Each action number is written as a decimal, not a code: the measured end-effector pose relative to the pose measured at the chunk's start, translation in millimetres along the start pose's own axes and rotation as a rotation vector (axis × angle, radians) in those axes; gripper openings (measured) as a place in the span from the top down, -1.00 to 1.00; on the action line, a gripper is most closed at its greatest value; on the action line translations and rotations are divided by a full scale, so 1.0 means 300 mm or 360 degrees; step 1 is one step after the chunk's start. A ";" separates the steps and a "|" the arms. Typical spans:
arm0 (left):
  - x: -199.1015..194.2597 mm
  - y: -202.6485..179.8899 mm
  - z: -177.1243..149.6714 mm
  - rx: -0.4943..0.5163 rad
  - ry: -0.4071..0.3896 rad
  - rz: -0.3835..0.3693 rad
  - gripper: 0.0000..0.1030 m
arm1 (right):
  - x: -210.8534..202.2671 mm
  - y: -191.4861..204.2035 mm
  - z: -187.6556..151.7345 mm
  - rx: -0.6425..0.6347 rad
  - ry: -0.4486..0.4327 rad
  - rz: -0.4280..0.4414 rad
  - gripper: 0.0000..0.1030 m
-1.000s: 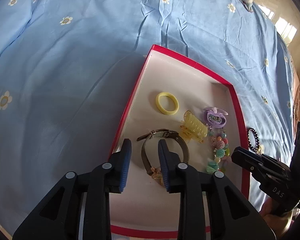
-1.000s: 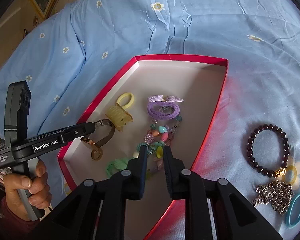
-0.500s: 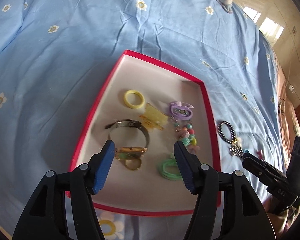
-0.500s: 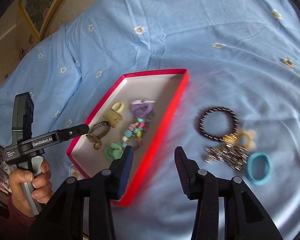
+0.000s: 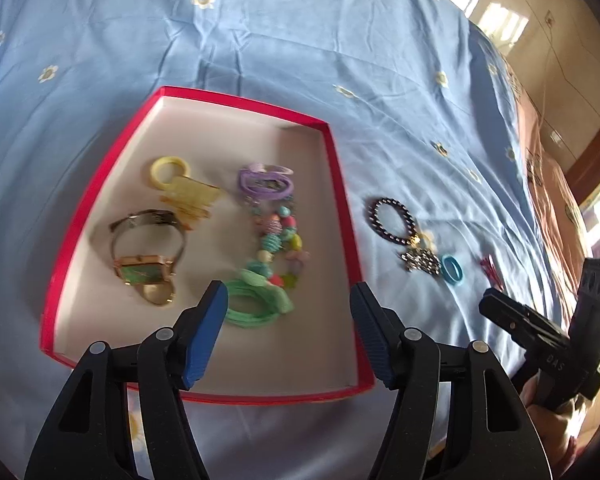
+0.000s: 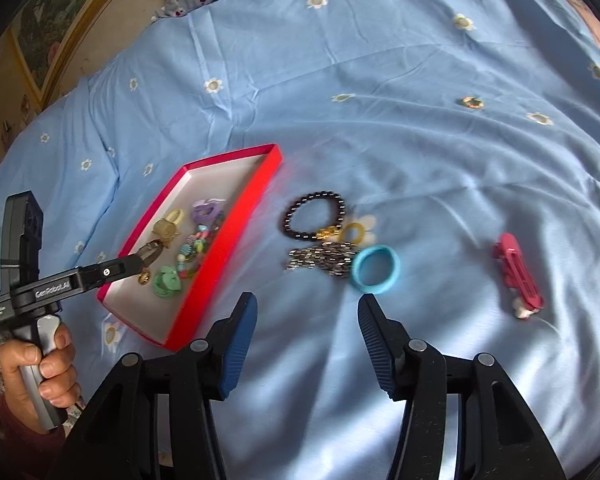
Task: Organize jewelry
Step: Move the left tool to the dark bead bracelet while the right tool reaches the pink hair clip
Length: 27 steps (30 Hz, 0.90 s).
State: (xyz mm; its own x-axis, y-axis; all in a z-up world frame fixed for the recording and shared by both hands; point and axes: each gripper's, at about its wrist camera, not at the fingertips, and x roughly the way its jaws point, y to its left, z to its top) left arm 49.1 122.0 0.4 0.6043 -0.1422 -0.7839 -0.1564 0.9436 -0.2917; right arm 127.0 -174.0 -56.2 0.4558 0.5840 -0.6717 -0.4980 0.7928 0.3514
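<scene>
We see a blue bedsheet carrying a red box that holds a watch, hair ties and beads. Beside the box's right edge lie a dark bead bracelet and a blue ring. Our left gripper and right gripper are both opening, nothing between their jaws.

Both tools now wider, withdrawn
</scene>
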 end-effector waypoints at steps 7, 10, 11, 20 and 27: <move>0.031 -0.092 -0.022 0.0089 0.0049 -0.0044 -0.23 | -0.057 -0.077 -0.025 0.0046 -0.0039 -0.0090 -0.11; 0.043 -0.127 -0.027 0.0127 0.0069 -0.0061 -0.24 | -0.079 -0.113 -0.032 0.0070 -0.0057 -0.0132 -0.11; 0.047 -0.138 -0.028 0.0139 0.0073 -0.0066 -0.24 | -0.085 -0.123 -0.034 0.0077 -0.0063 -0.0144 -0.11; 0.085 -0.238 0.006 0.0270 0.0088 -0.0087 -0.25 | -0.130 -0.200 -0.025 0.0116 -0.0108 -0.0240 -0.12; 0.132 -0.310 0.080 0.0361 0.0086 -0.0100 -0.25 | -0.135 -0.249 0.028 0.0069 -0.0127 -0.0330 -0.12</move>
State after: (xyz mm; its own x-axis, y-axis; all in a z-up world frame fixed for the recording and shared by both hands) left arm 106.3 35.9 9.7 0.5638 -0.2129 -0.7980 0.0634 0.9745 -0.2152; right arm 152.0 -255.5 -49.8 0.6030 0.4181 -0.6794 -0.3560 0.9032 0.2397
